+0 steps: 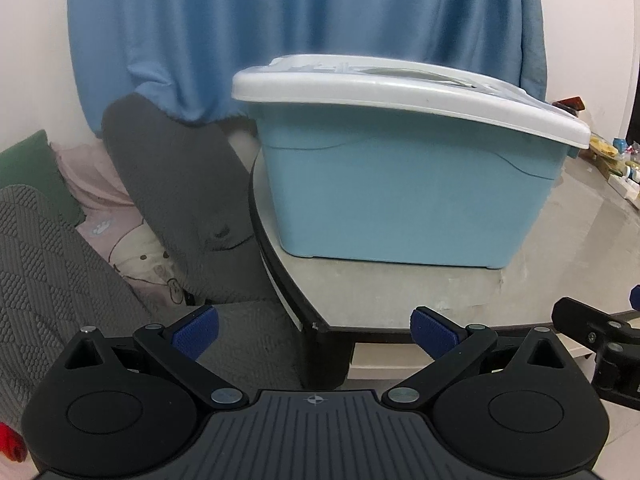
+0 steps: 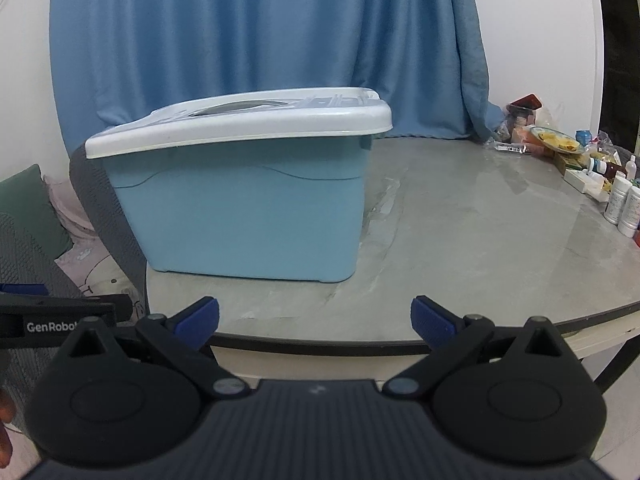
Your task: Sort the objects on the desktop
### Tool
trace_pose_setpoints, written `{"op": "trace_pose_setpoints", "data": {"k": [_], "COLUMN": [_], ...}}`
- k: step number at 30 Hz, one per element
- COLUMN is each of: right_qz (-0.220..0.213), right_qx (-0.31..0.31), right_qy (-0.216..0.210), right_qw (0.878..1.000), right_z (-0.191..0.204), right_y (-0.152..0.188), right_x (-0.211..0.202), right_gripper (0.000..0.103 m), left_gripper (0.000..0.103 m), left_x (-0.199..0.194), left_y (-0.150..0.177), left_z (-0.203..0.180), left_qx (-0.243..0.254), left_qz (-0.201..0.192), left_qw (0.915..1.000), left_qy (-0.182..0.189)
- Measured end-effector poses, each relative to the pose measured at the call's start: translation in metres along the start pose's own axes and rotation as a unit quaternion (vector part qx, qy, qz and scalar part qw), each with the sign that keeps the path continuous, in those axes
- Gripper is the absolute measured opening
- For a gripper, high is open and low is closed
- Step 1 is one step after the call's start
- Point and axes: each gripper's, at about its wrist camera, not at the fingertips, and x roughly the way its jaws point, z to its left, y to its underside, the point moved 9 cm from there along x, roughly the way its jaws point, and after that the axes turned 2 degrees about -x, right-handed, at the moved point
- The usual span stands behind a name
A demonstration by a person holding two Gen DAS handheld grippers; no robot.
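Observation:
A light blue storage box with a white lid stands on the grey table, near its left edge; it also shows in the right wrist view with its lid shut. My left gripper is open and empty, held before the table's front edge. My right gripper is open and empty, also at the front edge, to the right of the left one. A cluster of small desktop objects, bottles, packets and a plate, lies at the table's far right.
A grey padded chair and a sofa with cushions stand left of the table. A blue curtain hangs behind. The right gripper's body shows at the left view's right edge.

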Motion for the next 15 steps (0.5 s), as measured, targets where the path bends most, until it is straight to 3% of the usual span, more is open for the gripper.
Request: {"op": "trace_pose_setpoints", "data": {"k": [15], "right_qz": [-0.005], "right_qx": [-0.005], "right_qy": [-0.005], "right_qw": [1.0], "right_z": [0.0014], "right_y": [-0.0001], "right_x": [0.0014], "right_gripper": [0.102], "left_gripper": [0.103], "left_x": [-0.0042], "left_y": [-0.0068], "left_z": [-0.0051], "left_qx": [0.006], "left_qz": [-0.017], "left_qw": [0.9998], "left_qy": [-0.004]}}
